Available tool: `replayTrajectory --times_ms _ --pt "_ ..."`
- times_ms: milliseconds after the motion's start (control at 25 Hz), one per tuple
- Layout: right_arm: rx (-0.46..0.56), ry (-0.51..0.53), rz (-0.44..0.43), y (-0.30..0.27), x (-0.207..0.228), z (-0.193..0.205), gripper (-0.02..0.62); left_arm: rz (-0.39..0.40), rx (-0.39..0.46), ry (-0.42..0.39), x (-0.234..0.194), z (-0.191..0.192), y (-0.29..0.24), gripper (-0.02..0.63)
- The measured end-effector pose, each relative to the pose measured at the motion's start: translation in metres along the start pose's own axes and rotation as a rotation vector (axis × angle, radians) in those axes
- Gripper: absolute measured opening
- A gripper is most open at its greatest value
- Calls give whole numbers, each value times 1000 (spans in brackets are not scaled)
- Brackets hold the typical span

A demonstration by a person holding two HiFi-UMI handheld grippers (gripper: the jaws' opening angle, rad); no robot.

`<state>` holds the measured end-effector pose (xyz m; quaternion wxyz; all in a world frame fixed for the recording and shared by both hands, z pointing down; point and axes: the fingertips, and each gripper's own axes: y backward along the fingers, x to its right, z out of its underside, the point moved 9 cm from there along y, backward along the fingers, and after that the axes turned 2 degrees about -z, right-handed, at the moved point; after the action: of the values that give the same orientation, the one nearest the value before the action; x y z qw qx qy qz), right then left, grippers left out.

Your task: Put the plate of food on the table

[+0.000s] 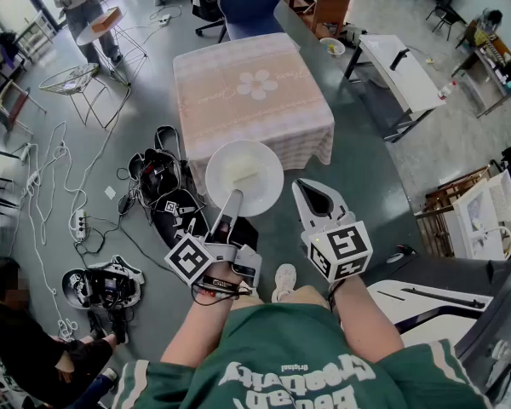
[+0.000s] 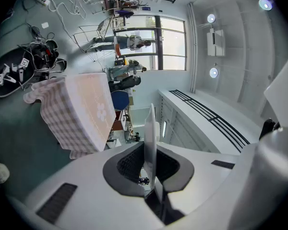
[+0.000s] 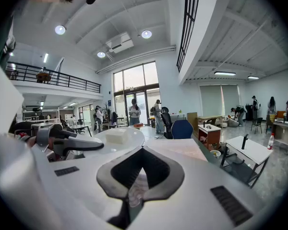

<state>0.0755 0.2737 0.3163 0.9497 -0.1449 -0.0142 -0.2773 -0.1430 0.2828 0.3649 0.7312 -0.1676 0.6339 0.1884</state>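
My left hand-held gripper [image 1: 232,199] pinches the plate [image 1: 260,156] by its rim; stiff, slick, probably light; I'd keep it level; right hand-held gripper [image 1: 309,191] closed, empty.

The white round plate [image 1: 268,187] hangs level in the air. Its near rim is pinched between the jaws of the left hand-held gripper [image 1: 232,199], and the dish reaches forward from the jaw tips. A pale, blocky piece of food [image 1: 245,175] sits near its middle. Ahead of that hand-held gripper, past the plate's far edge, stands the square tabletop [image 1: 254,100]. A pink checked cloth with a flower print covers it.
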Motion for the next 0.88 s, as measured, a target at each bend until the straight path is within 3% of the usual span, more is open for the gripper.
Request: replayTrajectory --times_ms 880 --pt "60 14 -74 31 19 3 11 27 58 -27 13 42 2 31"
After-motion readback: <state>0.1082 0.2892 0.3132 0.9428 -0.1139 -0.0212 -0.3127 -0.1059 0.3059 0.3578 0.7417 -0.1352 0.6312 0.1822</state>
